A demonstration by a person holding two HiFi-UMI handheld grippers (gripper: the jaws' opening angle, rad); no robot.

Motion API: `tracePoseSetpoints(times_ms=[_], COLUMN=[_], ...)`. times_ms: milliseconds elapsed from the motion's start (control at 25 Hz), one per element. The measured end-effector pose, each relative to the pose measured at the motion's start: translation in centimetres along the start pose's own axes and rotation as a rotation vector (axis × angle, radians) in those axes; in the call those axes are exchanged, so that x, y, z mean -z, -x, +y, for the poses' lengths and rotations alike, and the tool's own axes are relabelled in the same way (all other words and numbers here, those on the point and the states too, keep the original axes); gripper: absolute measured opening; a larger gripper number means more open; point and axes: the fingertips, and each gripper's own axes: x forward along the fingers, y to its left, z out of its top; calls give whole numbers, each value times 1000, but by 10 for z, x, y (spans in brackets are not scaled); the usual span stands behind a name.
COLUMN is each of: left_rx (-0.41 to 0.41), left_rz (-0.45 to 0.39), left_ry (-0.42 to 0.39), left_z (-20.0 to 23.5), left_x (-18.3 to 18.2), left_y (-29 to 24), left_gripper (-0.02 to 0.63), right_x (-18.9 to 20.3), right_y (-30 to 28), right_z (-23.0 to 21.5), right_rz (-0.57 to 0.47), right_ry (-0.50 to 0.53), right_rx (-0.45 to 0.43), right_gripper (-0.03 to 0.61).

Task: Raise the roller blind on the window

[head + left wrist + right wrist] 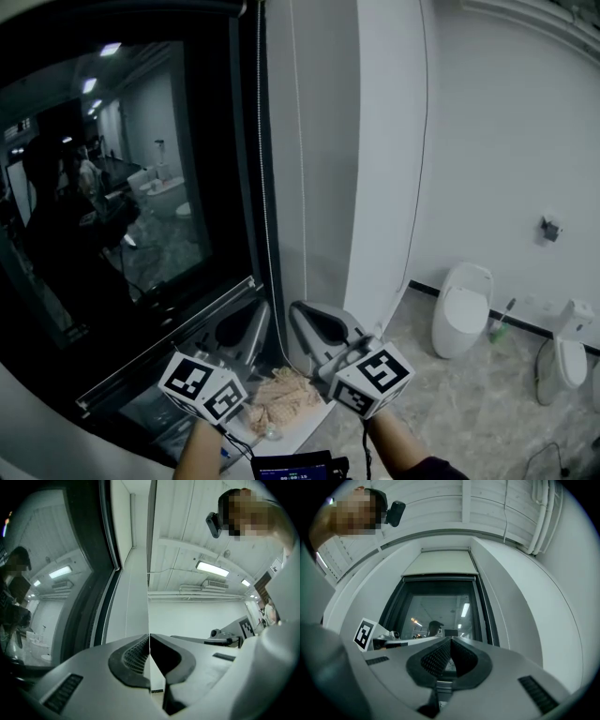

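your left tool is clamped on the thin white bead cord, lower centre of the frame, just beside the dark window glass. your right tool is closed tight, with nothing seen between its pads. the pale fabric roller blind sits at the window's top, upper centre.

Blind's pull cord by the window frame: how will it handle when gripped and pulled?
Probably floppy: the pull cord is a thin strand hanging straight down. Likely very light for its length. May slip: the left gripper closes on it only near the jaw tips.
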Motion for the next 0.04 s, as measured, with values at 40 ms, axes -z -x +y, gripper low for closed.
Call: tracePoseSetpoints(times_ms=[40], left_rx=[2], left_rz=[0], left_ry=[5], left_z=[2], left_x=[0], left_y=[1], left_gripper=[12], right_x=[1], right_y=[-2], right_z=[1], right_rz=[2], right_ry=[-1], right_rx=[0], right_gripper=[8])
